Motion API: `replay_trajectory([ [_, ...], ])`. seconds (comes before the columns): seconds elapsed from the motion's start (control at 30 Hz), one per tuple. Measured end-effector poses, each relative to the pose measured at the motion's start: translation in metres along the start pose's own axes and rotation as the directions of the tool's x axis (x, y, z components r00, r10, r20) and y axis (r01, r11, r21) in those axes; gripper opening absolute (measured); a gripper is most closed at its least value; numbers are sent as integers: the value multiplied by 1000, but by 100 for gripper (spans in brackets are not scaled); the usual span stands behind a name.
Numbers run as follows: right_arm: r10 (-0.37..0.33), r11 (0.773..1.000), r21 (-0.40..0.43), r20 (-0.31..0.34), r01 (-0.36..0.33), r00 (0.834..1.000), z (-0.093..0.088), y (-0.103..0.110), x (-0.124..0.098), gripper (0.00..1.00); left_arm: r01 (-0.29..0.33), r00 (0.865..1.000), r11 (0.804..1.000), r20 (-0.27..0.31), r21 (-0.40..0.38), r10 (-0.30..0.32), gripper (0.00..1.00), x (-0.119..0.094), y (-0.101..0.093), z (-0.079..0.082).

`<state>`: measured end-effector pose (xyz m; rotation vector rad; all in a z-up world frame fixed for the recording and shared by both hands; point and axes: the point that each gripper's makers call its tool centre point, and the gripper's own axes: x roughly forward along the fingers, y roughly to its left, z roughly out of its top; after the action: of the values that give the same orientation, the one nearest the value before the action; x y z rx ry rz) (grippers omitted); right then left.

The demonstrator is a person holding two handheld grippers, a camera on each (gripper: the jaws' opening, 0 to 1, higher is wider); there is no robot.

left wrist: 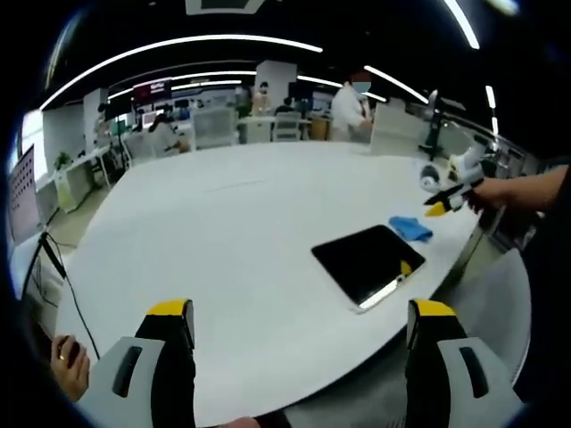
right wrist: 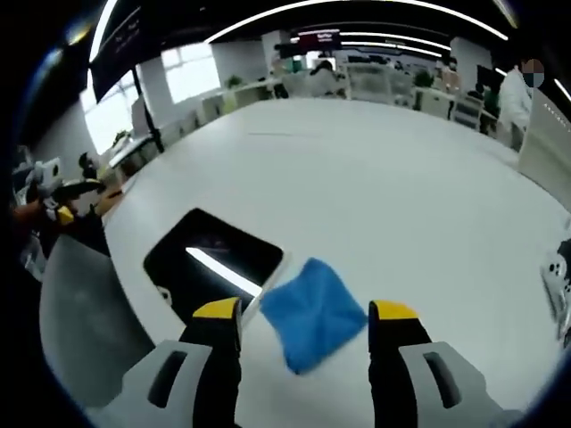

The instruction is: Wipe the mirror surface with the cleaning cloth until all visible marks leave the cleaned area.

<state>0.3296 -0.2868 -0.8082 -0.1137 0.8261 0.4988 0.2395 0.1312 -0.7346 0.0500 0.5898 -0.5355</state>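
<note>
cloth (right wrist: 314,314): blue | mirror (right wrist: 214,260): dark, pale rim | table (right wrist: 375,178): white | claw tips: yellow

L gripper (left wrist: 302,325): jaws wide apart, holding nothing, hovering at table (left wrist: 223,223) edge | R gripper (right wrist: 305,325): jaws apart, unloaded, low over table | R hand (left wrist: 504,192) gripping R gripper at table's far side

Lighting: bright, even, from overhead strip lights (left wrist: 178,45)
Strong fisheye bending at edges; strip glare on mirror (right wrist: 214,259); soft overall, faint shadows on white table (right wrist: 375,178)
</note>
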Motion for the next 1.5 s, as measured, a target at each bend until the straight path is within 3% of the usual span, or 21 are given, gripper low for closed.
replay_trajectory([
  [0.2, -18, 1000, 18, -110, 20, 994, -5, -5, 7, 51, 19, 1000, 1000, -1, 1, -19, 100, 0, -4, 0],
  [0.33, 1, 1000, 28, -178, 4, 984, -7, -6, 16, 47, -2, 1000, 1000, -9, -8, 2, 99, 4, 2, -8],
  [0.4, -4, 995, 94, -222, 25, 975, -13, -7, 16, 46, -1, 1000, 1000, -4, -23, 1, 99, 3, -3, -7],
  [0.47, 12, 991, 132, -217, 17, 976, -11, -7, 22, 43, 23, 1000, 1000, -7, -6, -23, 100, 4, -13, -7],
  [0.6, -4, 984, 170, -297, 57, 955, -20, -8, 29, 31, 33, 999, 999, -39, 30, -32, 99, 6, -13, -10],
  [0.67, 7, 978, 199, -322, 61, 947, -21, -4, 33, 32, 33, 999, 999, -26, 24, -33, 99, 4, -13, -6],
  [0.7, 8, 980, 190, -316, 56, 949, -19, -5, 39, 32, 32, 999, 999, -26, 22, -32, 99, 4, -12, -5],
  [0.8, -16, 986, 148, -366, 75, 930, -30, -6, 46, 30, 31, 999, 999, -27, 31, -30, 99, 2, -14, -5],
  [0.87, -12, 984, 160, -365, 75, 931, -34, -5, 52, 26, 25, 999, 999, -23, 35, -24, 100, -1, -14, -5],
  [0.93, -52, 978, 166, -380, 123, 923, -42, -9, 53, 14, 17, 1000, 999, -13, 32, -17, 100, -4, -13, -6],
  [0.97, -105, 977, 135, -363, 164, 926, -42, -16, 52, 10, 16, 1000, 1000, -14, 27, -16, 100, -5, -13, -7],
  [1.03, -103, 966, 185, -358, 178, 928, -41, -13, 53, 4, 15, 1000, 1000, -22, 25, -15, 100, -6, -12, -10],
  [1.1, -104, 989, 59, -372, 135, 922, -42, -13, 54, 2, 0, 1000, 1000, -20, 26, 0, 100, -8, -9, -11],
  [1.13, -99, 991, 46, -398, 127, 912, -43, -11, 53, 1, -4, 1000, 1000, -16, 22, 5, 100, -8, -8, -11],
  [1.3, -94, 979, 127, -406, 158, 909, -43, -12, 52, 1, -6, 1000, 1000, -23, 23, 7, 100, -6, -8, -13],
  [1.5, -62, 957, 239, -385, 164, 921, -43, -12, 51, 1, 7, 1000, 1000, -18, 18, -7, 100, 0, -12, -11],
])
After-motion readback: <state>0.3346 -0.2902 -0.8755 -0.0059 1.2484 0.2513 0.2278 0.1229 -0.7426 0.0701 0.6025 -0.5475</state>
